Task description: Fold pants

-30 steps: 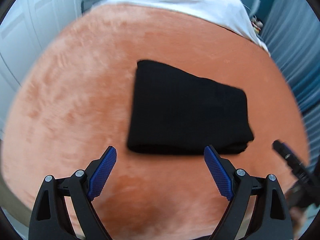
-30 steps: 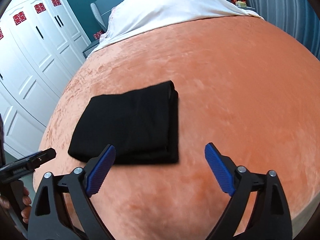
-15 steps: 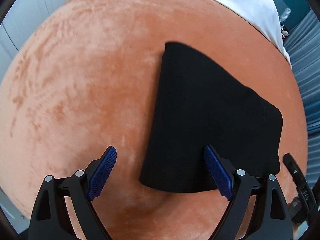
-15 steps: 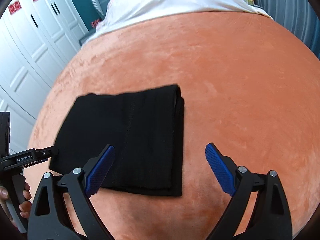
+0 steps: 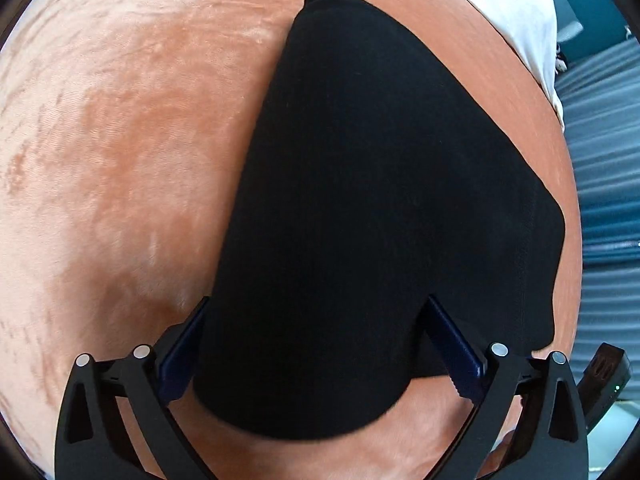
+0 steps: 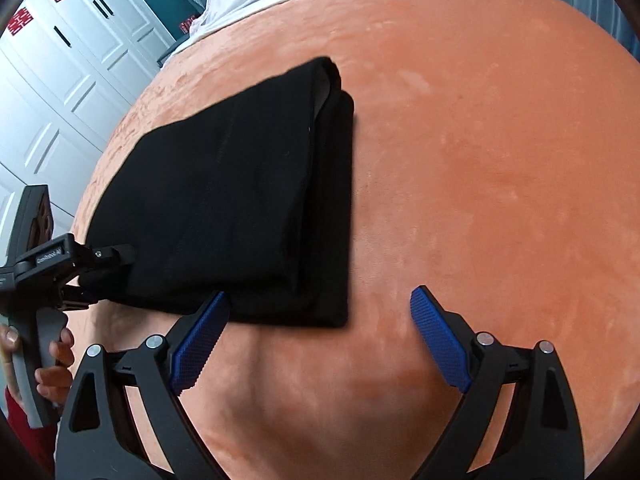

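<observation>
Around the black folded pants [image 5: 360, 220] near corner, your left claw [image 5: 320, 344] gapes, straddling it to pinch. Right claw [image 6: 320, 336] spread wide, empty, beside their other corner on the bed [image 6: 480, 160].

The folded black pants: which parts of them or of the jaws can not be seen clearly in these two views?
- Left wrist view: the black pants cover the left gripper pads; contact is unclear.
- Left wrist view: the pants' layers are too dark to count.
- Right wrist view: the left gripper tip is hidden in the pants edge.
- Right wrist view: the right gripper is open; the blanket under the pants is hidden.
</observation>
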{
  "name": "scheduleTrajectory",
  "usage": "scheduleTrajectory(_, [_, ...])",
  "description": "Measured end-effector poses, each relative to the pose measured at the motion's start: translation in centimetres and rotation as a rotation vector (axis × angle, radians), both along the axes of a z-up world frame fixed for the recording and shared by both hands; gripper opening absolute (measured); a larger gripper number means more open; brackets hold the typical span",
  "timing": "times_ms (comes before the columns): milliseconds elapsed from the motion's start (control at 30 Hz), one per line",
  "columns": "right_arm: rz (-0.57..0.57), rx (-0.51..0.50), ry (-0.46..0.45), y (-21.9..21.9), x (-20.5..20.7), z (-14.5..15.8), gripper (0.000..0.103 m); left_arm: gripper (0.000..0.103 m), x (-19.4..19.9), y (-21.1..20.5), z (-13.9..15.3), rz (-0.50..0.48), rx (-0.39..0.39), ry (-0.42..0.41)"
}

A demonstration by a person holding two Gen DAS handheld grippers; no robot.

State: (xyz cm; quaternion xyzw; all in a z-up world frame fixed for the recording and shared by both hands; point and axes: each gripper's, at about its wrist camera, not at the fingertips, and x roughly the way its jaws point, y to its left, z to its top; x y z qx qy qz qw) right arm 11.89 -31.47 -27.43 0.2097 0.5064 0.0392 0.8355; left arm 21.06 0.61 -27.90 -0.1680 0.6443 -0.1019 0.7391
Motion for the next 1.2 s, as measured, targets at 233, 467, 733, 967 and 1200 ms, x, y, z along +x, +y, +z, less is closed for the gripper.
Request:
scheduleTrajectory(233, [0.041, 0.094, -0.035, 0.9, 0.3, 1.8, 0.03, 0.049, -1.0, -0.3, 2.2, -0.068, -0.01, -0.08])
scheduleTrajectory(467, [0.097, 0.117, -0.055, 1.2, -6.6, 6.1, 0.027, 0.027, -7.3, 1.7, 5.2, -0.121, -0.075, -0.055])
scheduleTrajectory(733, [0.037, 0.086, 0.069, -0.8, -16.7, 1.8, 0.047, 0.059, -17.4, 1.3, 4.5, -0.135, 0.057, -0.075])
scheduleTrajectory(967, [0.034, -0.126, -0.092, -0.7, -22.3, 5.8, 0.062, 0.079, -19.8, 2.6, 10.5, -0.031, 0.234, -0.298])
scheduleTrajectory(1200, [0.21, -0.537, -0.186, 4.9, -19.2, 4.0, 0.049, 0.079, -20.2, 1.5, 13.0, -0.055, 0.478, -0.398])
